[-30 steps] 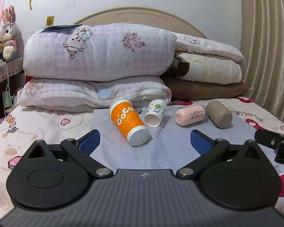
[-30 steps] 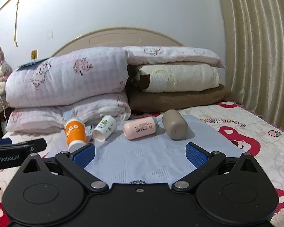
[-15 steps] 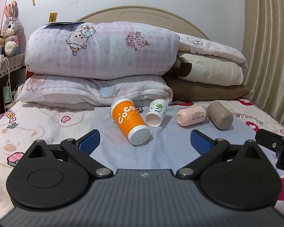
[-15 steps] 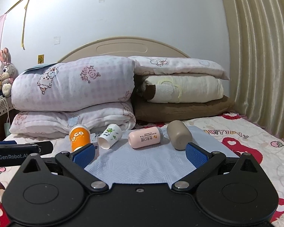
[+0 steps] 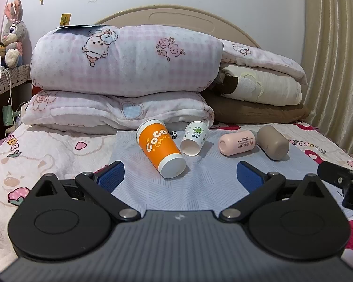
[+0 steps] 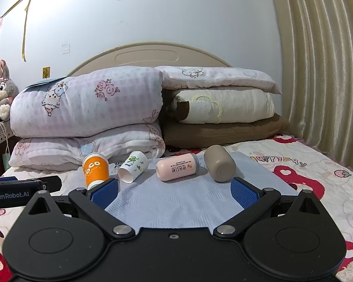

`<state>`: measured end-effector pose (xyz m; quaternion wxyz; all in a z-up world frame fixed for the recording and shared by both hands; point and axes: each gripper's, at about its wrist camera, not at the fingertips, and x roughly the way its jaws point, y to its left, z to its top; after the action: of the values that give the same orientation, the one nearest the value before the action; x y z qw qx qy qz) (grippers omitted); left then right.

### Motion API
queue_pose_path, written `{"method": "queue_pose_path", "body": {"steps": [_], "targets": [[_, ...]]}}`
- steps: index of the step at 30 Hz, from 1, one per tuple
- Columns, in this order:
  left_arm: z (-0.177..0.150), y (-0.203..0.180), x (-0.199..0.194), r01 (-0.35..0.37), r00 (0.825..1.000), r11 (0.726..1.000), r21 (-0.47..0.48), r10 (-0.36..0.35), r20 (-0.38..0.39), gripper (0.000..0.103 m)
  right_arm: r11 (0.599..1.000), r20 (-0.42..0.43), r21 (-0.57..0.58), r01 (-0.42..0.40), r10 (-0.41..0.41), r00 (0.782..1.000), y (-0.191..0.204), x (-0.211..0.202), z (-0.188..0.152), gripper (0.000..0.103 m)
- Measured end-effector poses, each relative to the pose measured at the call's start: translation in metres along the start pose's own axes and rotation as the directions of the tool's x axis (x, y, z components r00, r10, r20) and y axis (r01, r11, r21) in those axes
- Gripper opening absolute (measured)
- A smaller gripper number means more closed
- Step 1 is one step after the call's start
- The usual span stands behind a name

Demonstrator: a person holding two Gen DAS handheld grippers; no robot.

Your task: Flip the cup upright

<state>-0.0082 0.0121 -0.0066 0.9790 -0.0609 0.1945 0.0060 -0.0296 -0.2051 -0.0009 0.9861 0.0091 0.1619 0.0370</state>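
Note:
Several cups lie on their sides on a pale blue mat (image 5: pixel 200 183) on the bed. From left to right: an orange "CoCo" cup (image 5: pixel 160 149), a small white cup with green print (image 5: pixel 195 137), a pink cup (image 5: pixel 237 142) and a taupe cup (image 5: pixel 273 142). In the right wrist view they are the orange cup (image 6: pixel 95 170), white cup (image 6: pixel 133 166), pink cup (image 6: pixel 176 166) and taupe cup (image 6: pixel 220 163). My left gripper (image 5: pixel 180 176) is open and empty, short of the orange cup. My right gripper (image 6: pixel 174 190) is open and empty, short of the pink cup.
Folded quilts and pillows (image 5: pixel 124 70) are stacked behind the cups against the headboard. A curtain (image 5: pixel 336 58) hangs on the right. A plush rabbit (image 5: pixel 13 33) sits on a side shelf at left. The other gripper shows at each view's edge (image 6: pixel 23 190).
Both grippers have risen and tilted slightly, so the cups sit a little lower in view. The cups have not moved. Both grippers stay open.

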Motion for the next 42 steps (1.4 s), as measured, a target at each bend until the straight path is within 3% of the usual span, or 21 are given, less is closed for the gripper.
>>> {"method": "queue_pose_path", "body": {"steps": [37, 40, 42], "targets": [[-0.005, -0.001, 0.006, 0.013, 0.999, 1.0, 0.0, -0.013, -0.052, 0.103, 1.0, -0.056, 0.014, 0.019, -0.019, 0.998, -0.002, 0.007, 0.002, 0.103], [0.004, -0.007, 0.019, 0.048, 0.994, 0.998, 0.031, -0.045, -0.102, 0.103, 1.0, -0.105, 0.021, -0.01, 0.012, 0.994, -0.003, 0.012, 0.016, 0.103], [0.013, -0.013, 0.031, 0.086, 0.987, 0.994, 0.065, -0.076, -0.145, 0.103, 0.996, -0.193, 0.052, -0.073, 0.081, 0.978, -0.008, 0.022, 0.034, 0.103]]}}
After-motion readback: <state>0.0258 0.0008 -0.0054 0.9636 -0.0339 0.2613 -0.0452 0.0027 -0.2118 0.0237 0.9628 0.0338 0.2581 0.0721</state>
